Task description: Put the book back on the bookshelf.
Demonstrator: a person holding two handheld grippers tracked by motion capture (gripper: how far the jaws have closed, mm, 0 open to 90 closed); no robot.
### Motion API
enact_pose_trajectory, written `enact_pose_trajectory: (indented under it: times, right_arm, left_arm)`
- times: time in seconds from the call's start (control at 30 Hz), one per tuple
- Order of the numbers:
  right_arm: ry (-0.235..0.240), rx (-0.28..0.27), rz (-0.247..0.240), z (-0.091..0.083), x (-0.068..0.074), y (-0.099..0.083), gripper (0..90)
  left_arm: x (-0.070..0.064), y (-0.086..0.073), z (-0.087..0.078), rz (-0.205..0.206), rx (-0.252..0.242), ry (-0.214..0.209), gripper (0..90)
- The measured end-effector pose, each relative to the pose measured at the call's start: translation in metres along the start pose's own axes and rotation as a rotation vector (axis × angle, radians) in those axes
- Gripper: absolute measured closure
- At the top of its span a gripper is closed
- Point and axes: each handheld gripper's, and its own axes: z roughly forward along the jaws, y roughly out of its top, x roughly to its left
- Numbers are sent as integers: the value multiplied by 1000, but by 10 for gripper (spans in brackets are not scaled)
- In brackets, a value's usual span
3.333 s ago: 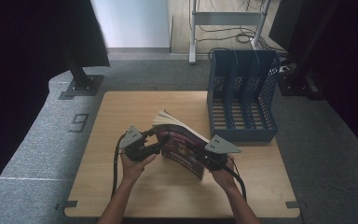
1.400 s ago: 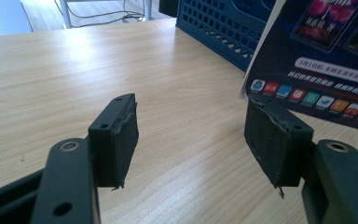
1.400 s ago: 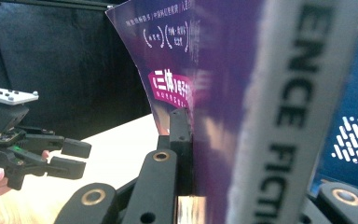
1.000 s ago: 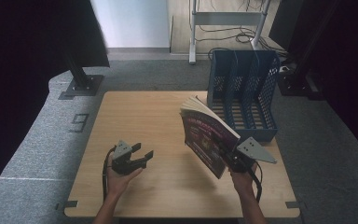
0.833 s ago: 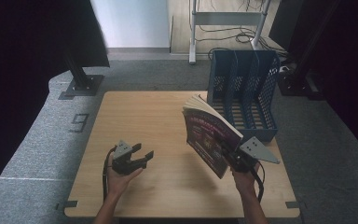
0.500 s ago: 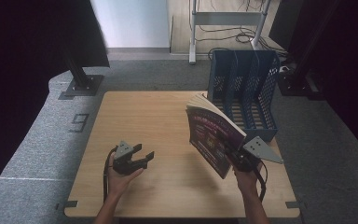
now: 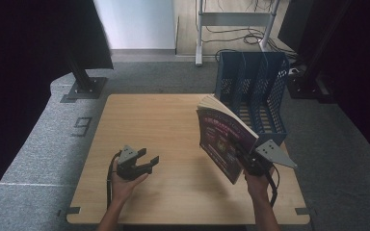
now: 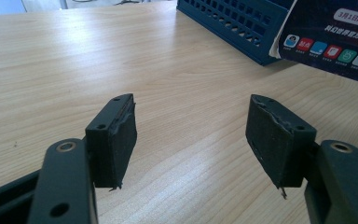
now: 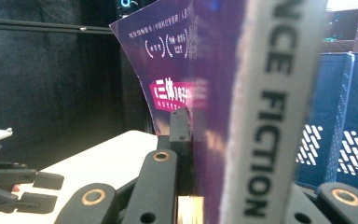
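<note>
- The right gripper [image 7: 248, 162] is pinching a purple book [image 7: 224, 140] near its lower edge, holding it upright and lifted off the wooden table [image 7: 173, 125].
- In the right gripper view, the book [image 9: 223, 93] is sitting between the 2 black jaws, its grey spine lettered "FICTION" facing the camera and its purple cover pressing against the left jaw.
- The book is standing just in front of the blue file rack [image 7: 253, 94], which is resting on the far right part of the table; its pale page edges are facing up toward the rack.
- The rack is showing 3 slots, all facing upward.
- The left gripper [image 7: 144, 161] is resting low over the near left part of the table, well apart from the book, with its jaws spread wide and nothing between them.
- In the left gripper view, the 2 pads [image 8: 121, 140] are standing far apart over bare wood, and the rack [image 8: 233, 23] and a corner of the book [image 8: 335, 37] are appearing beyond them.
</note>
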Motion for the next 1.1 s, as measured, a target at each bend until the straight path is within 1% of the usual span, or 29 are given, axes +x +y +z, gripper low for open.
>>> enact_pose_trajectory:
  times: [0.13,0.27,0.5,0.77,0.97,1.1]
  right_arm:
    - [-11,-8,7,0,-2,1,817]
    - [-9,-8,10,1,-6,4,817]
    - [-14,-17,4,2,-10,11,817]
    - [-21,-25,11,8,-17,21,817]
    - [-24,-32,22,11,-18,27,817]
    - [-24,-34,18,11,-17,32,817]
  left_arm:
    - [0,0,1,-3,3,-3,339]
    - [-1,1,2,-1,-1,2,341]
    - [3,1,0,-17,-3,5,340]
    - [3,1,0,-20,-4,3,340]
    - [3,1,0,-23,-3,-1,340]
    - [3,1,0,-24,-5,-2,340]
